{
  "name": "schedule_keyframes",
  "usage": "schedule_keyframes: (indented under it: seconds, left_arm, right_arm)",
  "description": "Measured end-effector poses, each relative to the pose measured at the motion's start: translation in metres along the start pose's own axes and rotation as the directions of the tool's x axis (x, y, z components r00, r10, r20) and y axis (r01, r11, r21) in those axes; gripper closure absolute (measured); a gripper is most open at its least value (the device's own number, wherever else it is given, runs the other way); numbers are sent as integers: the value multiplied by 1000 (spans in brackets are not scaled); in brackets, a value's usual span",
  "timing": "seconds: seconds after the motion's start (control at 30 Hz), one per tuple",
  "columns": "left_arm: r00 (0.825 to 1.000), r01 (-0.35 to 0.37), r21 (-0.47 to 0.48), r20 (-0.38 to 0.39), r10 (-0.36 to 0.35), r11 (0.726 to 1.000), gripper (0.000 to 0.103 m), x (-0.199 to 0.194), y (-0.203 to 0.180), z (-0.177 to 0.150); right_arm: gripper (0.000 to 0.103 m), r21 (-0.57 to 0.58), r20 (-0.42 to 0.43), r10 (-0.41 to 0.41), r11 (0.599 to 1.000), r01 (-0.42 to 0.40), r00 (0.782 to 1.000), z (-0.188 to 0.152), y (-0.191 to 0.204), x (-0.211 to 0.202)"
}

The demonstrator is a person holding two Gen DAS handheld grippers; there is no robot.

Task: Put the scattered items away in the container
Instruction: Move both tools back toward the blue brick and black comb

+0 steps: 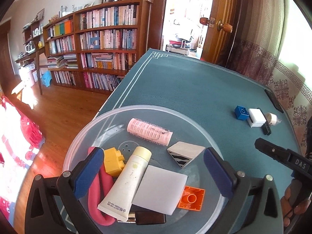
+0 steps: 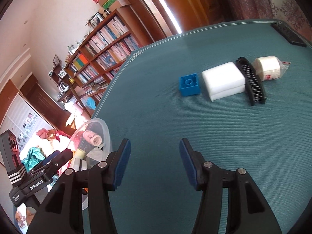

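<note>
Most of your tidying looks done. Your left gripper (image 1: 154, 167) hovers over the clear round container (image 1: 81, 136) with its jaws spread wide and nothing between them. Inside the container lie a pink hair roller (image 1: 149, 132) toward twelve o'clock, a yellow block (image 1: 114, 161) at nine, a white tube (image 1: 127, 179) in the middle, a grey-white flat pad (image 1: 159, 189) just right of the tube, a patterned wooden wedge (image 1: 185, 153) at two, an orange block (image 1: 192, 198) at four, a pink foam band (image 1: 97, 200) along the left edge, and a dark brown bottle (image 1: 150, 217) at six.

Four things are left on the teal table mat (image 2: 195, 146), well apart from the container. From your right gripper (image 2: 155, 163), they sit in a row at about one o'clock: a blue block (image 2: 189, 85), then a white sponge (image 2: 224, 81) just beside it, a black comb (image 2: 251, 81) touching the sponge, and a white roll in a plastic bag (image 2: 268, 67) against the comb. Your right gripper is empty over bare mat, jaws wide apart. The container is at its nine o'clock.

By my judgement, about two thirds is finished; the blue block is the nearest pick.
</note>
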State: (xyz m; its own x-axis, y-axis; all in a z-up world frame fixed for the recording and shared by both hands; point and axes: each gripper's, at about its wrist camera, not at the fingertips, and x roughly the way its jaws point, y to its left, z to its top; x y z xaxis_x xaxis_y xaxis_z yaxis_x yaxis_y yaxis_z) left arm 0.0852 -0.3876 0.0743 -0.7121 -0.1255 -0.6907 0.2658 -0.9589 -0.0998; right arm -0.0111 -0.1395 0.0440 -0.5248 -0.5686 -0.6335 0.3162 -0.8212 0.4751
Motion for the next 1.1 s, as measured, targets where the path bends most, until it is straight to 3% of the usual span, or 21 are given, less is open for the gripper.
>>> schedule_keyframes:
  seconds: [0.3,0.67,1.1]
  left_arm:
    - [999,40,61,-16,-40,997,0,8,-38,4]
    - [996,91,154,-12,-90,984,0,15,-89,14]
    - [991,131,193,-36,-126,972,0,33,-126,18]
  right_arm:
    - [47,33,82,-190,982,187,978,19,-55,-17]
    - [47,-69,100,-356,929,363,929,43,-81,-3]
    - [60,-115,75,-405,904,411,911,71,-93,33]
